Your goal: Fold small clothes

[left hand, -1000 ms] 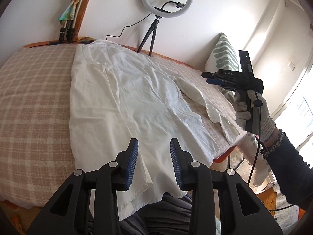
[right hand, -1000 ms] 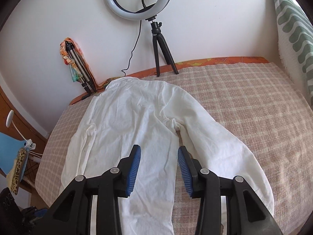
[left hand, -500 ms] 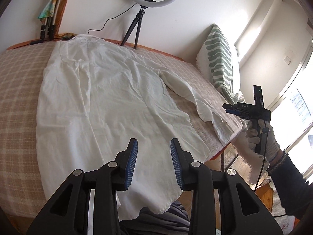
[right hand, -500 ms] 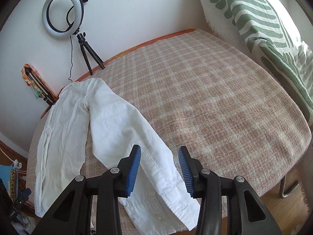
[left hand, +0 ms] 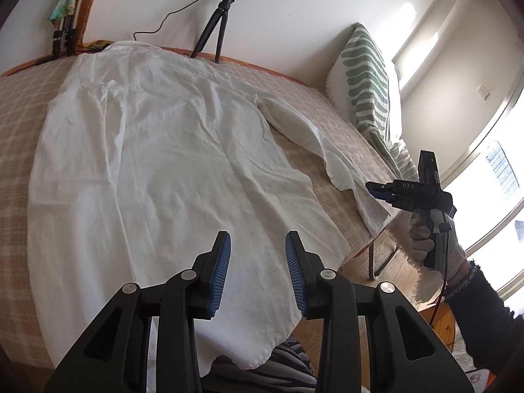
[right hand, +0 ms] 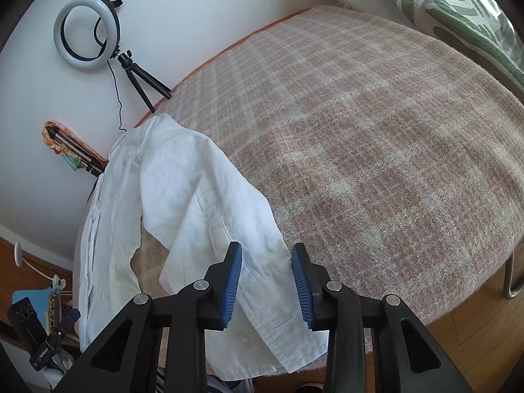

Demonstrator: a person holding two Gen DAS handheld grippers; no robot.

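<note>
A white long-sleeved shirt (left hand: 157,163) lies flat, back up, on a pink checked bedspread (right hand: 376,131), collar toward the wall. Its right sleeve (left hand: 314,140) runs to the bed's near right edge, the cuff (right hand: 271,327) hanging over it. My left gripper (left hand: 257,268) is open and empty, just above the shirt's hem. My right gripper (right hand: 267,278) is open, with its jaws either side of the sleeve just above the cuff; in the left wrist view it (left hand: 376,191) sits at the cuff.
A ring light on a tripod (left hand: 222,16) and folded stands (left hand: 64,32) are at the wall behind the bed. A green-patterned cushion (left hand: 366,75) leans at the right. Wooden floor and a metal chair leg (right hand: 511,278) lie beyond the bed's edge.
My right gripper has swung right and come down onto the sleeve's cuff end. My left gripper has stayed open over the hem, shifting slightly.
</note>
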